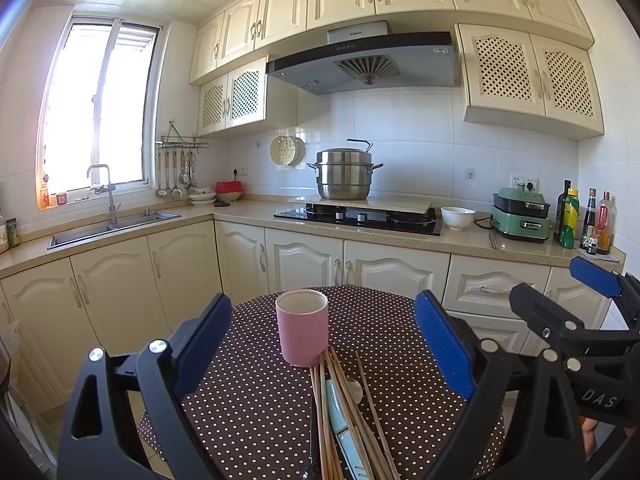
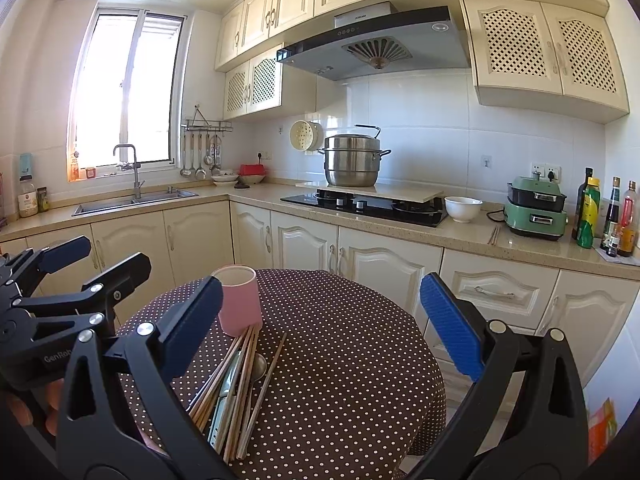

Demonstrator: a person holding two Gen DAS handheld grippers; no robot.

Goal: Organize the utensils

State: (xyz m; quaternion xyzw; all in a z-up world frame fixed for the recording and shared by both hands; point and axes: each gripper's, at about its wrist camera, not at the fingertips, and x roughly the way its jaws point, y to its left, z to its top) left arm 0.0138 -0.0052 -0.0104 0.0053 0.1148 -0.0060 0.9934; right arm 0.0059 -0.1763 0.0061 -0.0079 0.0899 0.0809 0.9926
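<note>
A pink cup [image 1: 302, 331] stands upright on the round table with the brown polka-dot cloth [image 1: 248, 400]. Just in front of it lies a loose pile of wooden chopsticks [image 1: 348, 408] over a light blue utensil [image 1: 335, 408] and a metal spoon [image 1: 354, 390]. My left gripper [image 1: 322, 344] is open and empty, held above the table with the cup between its fingers' line of sight. My right gripper [image 2: 320, 316] is open and empty too, to the right of the cup [image 2: 239, 300] and above the chopsticks [image 2: 240, 384]. Each gripper shows at the edge of the other's view.
Behind the table run cream cabinets [image 1: 304, 256] and a countertop with a sink [image 1: 116, 226], a hob with a steel pot [image 1: 344, 174], a white bowl [image 1: 457, 217], a green appliance [image 1: 520, 214] and several bottles [image 1: 584, 220].
</note>
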